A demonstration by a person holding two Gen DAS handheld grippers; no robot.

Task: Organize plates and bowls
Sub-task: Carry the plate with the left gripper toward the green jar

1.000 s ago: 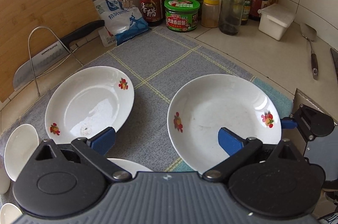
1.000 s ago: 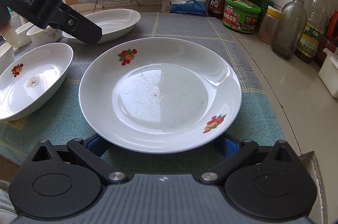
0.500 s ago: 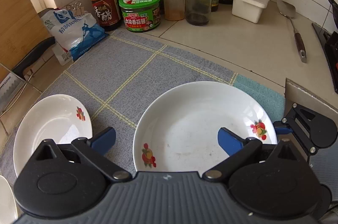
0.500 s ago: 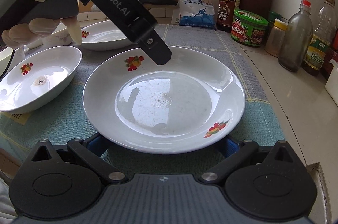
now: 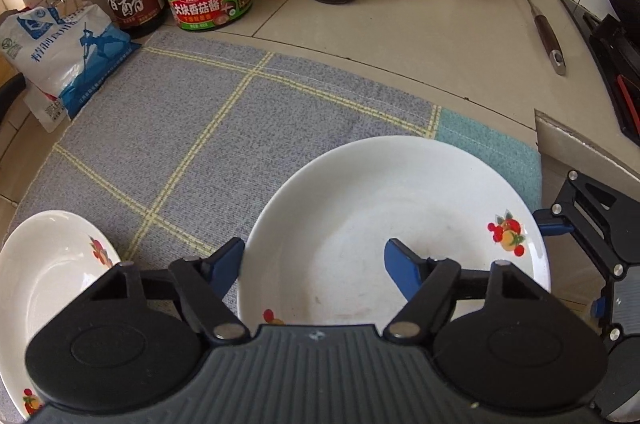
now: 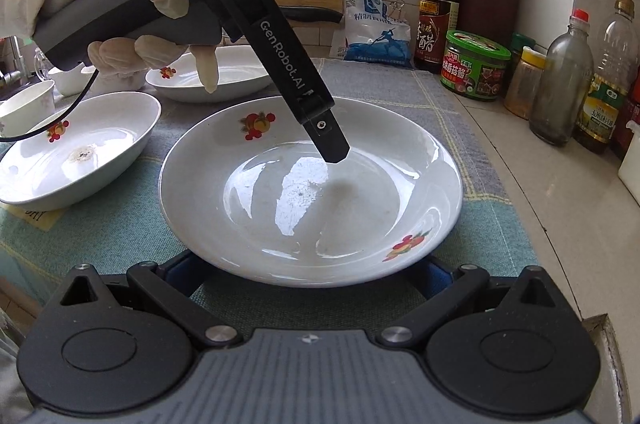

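Blue fingertips [image 5: 230, 266] of our left gripper [image 5: 316, 264] stand apart, straddling the left rim of the round white fruit-patterned plate [image 5: 394, 232] at lower centre on the grey checked cloth [image 5: 208, 120]. Our right gripper [image 6: 310, 274] spreads wide, fingers mostly hidden beneath the plate's near rim; we cannot tell whether they touch it.

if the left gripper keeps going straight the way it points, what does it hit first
Most likely the large white plate. The left gripper points down into it with open jaws straddling the near rim, one fingertip just above the plate's inner surface. Contact is not evident; depth is unclear.
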